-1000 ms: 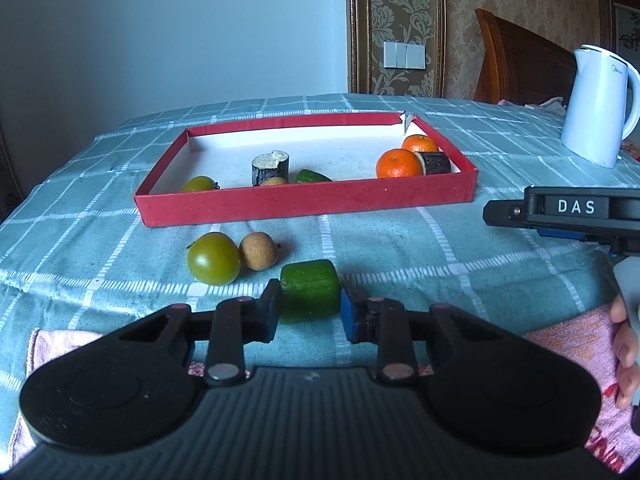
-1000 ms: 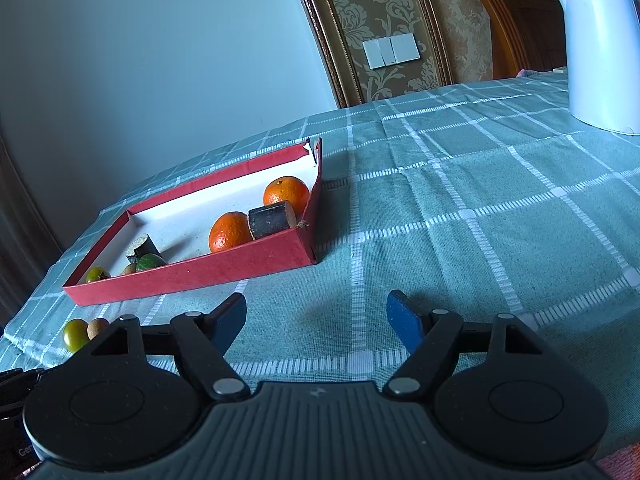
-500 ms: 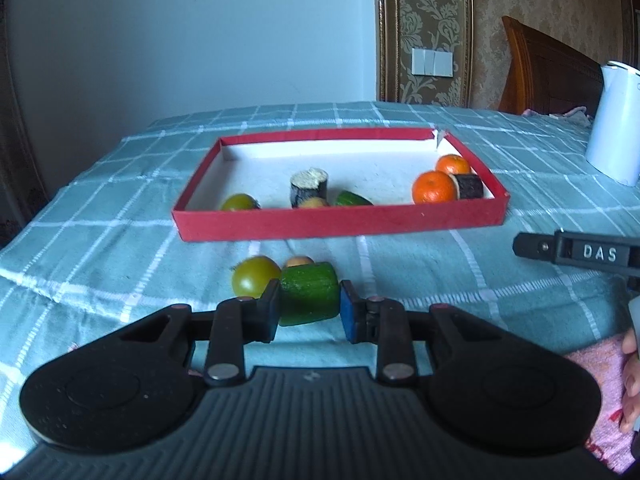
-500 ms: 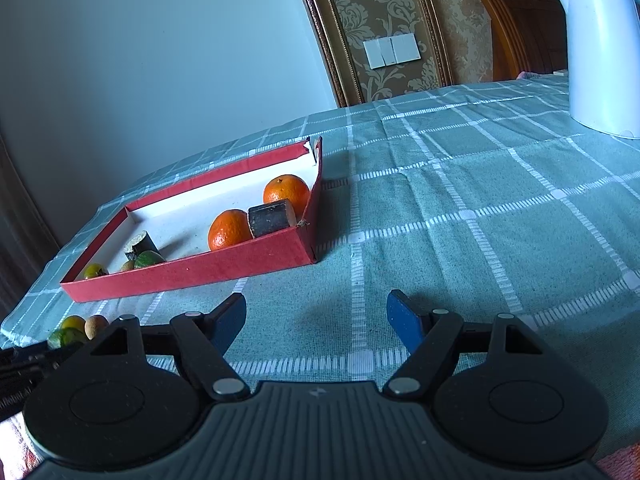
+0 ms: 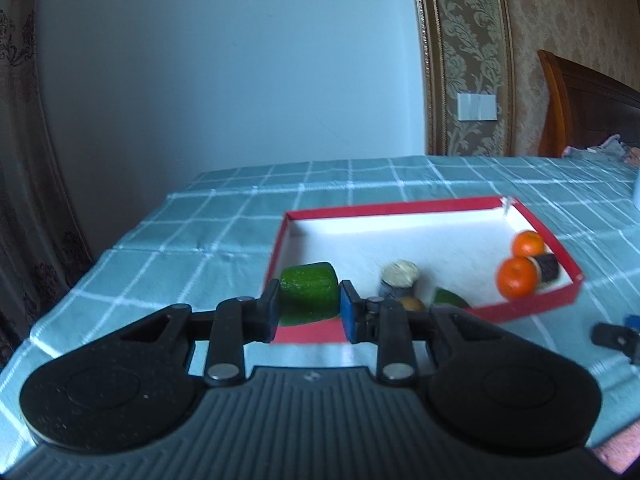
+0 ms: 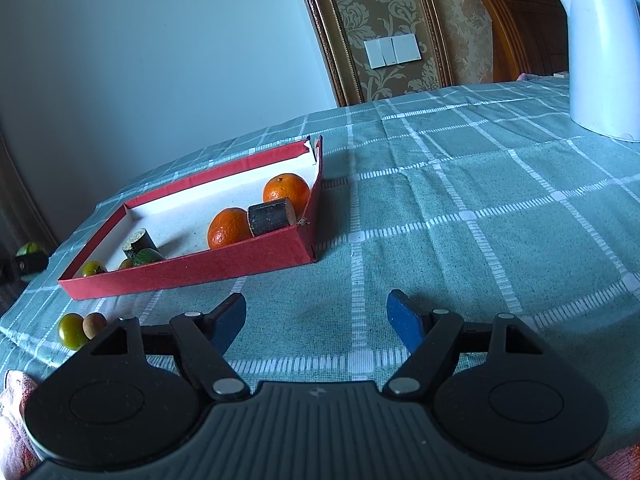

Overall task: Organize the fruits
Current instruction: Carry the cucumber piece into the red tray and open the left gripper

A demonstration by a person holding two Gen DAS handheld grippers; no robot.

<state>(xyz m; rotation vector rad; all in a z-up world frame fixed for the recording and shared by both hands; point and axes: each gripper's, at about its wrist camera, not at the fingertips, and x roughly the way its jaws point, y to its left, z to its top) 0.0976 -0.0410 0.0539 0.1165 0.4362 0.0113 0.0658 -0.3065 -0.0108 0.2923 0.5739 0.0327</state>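
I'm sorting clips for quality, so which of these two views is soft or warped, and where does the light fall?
Left wrist view: soft with motion blur, the two oranges smeared; fisheye bends the checked tablecloth. Right wrist view: sharp, daylight brightening the red cardboard tray's white floor, the right gripper casting a faint shadow.

My table's checked teal cloth is carrying a red tray, a white kettle, and two loose fruits.
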